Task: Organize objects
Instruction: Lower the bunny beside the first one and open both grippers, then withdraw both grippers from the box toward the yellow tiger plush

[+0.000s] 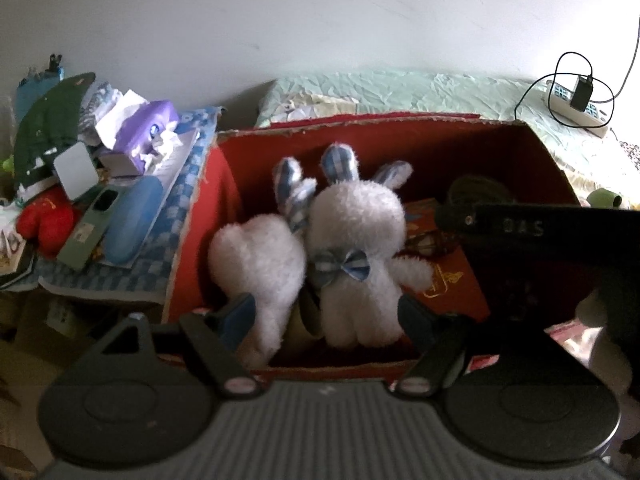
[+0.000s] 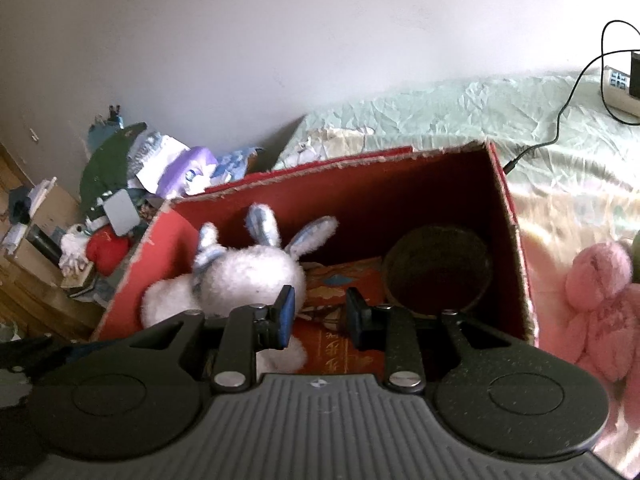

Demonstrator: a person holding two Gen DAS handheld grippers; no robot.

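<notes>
the left gripper (image 1: 326, 316) hangs over the near wall of the red cardboard box (image 1: 400, 136), its jaws spread wide and gripping nothing. two white plush rabbits lie inside the box: the one with the blue bow (image 1: 360, 252) sits between the jaws, its feet close to the right-hand jaw but not pressed by it; the other rabbit (image 1: 256, 256) lies against the left-hand jaw, partly behind it, and whether they touch i cannot tell. the right gripper (image 2: 318, 314) holds its jaws at a narrow gap, empty, above a red printed packet (image 2: 340, 344) on the box floor. just left of them is the bowed rabbit's head; ahead and to the right, a dark round bowl (image 2: 436, 272). a pink plush toy (image 2: 600, 304) lies on the bed (image 2: 440, 112), outside the box, well right of those jaws.
</notes>
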